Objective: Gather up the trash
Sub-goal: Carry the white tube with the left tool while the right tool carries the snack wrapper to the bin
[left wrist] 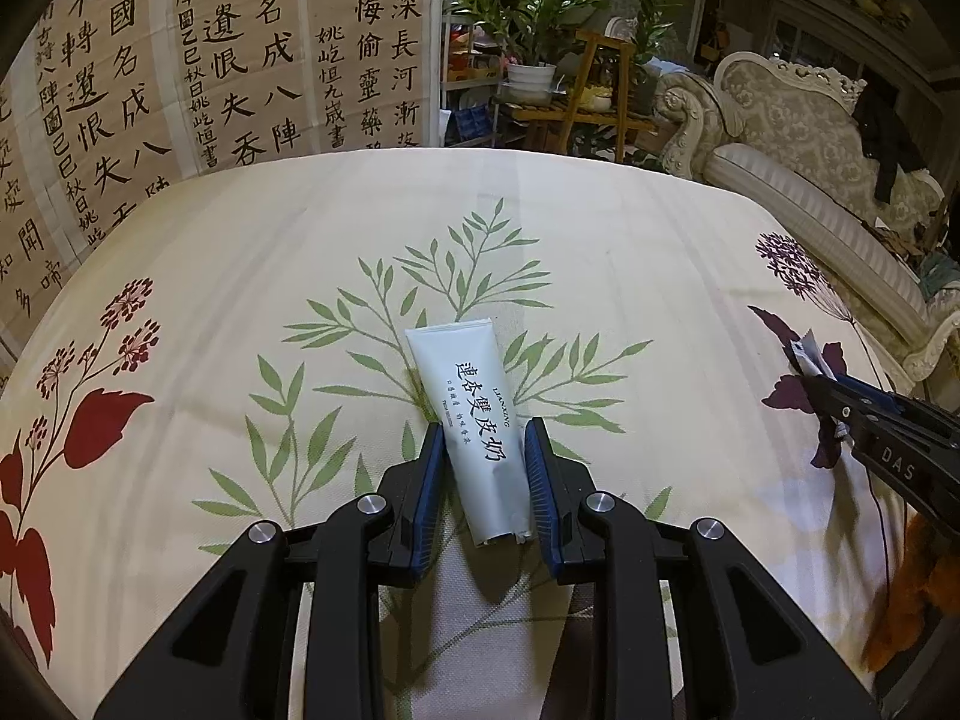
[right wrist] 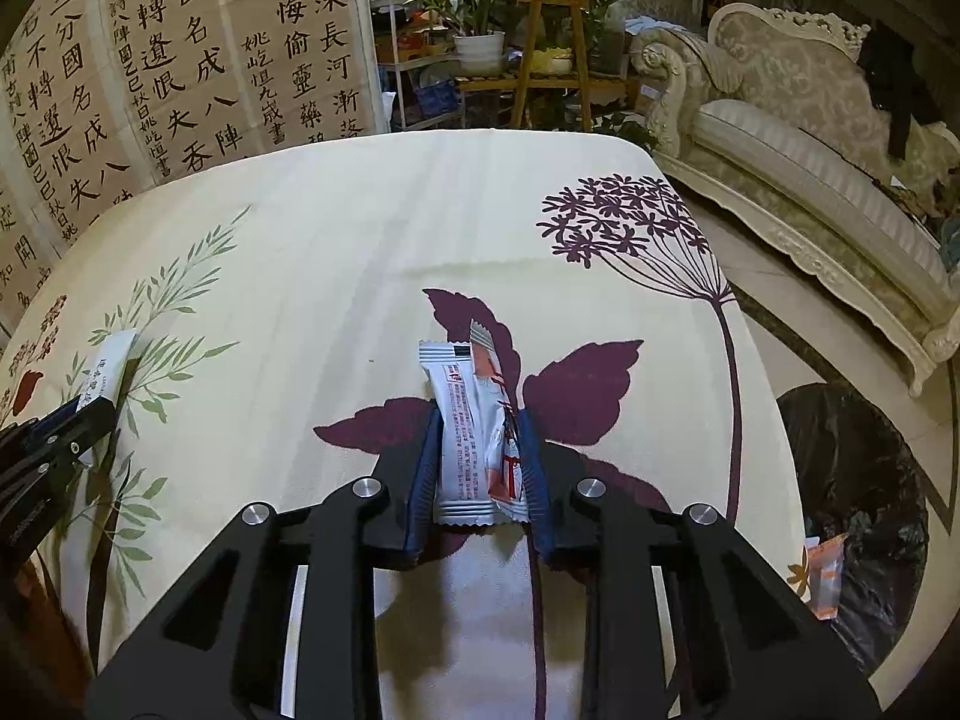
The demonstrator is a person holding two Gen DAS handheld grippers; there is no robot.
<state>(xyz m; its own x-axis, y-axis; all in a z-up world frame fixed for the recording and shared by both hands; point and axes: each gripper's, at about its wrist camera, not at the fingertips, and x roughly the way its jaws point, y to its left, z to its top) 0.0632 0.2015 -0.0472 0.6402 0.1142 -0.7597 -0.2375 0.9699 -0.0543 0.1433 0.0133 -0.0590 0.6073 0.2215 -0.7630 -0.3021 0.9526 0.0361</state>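
A white sachet with black Chinese lettering lies on the flower-printed tablecloth. My left gripper is shut on its lower half, with a blue pad against each long side. In the right wrist view a silver and orange snack wrapper is squeezed and creased between the pads of my right gripper, which is shut on it just above the cloth. The right gripper also shows at the right edge of the left wrist view, with the wrapper at its tip. The left gripper and the sachet appear at the left of the right wrist view.
A bin lined with a black bag stands on the floor to the right of the table, with an orange wrapper at its rim. An ornate sofa lies beyond it. A calligraphy screen and potted plants stand behind the table.
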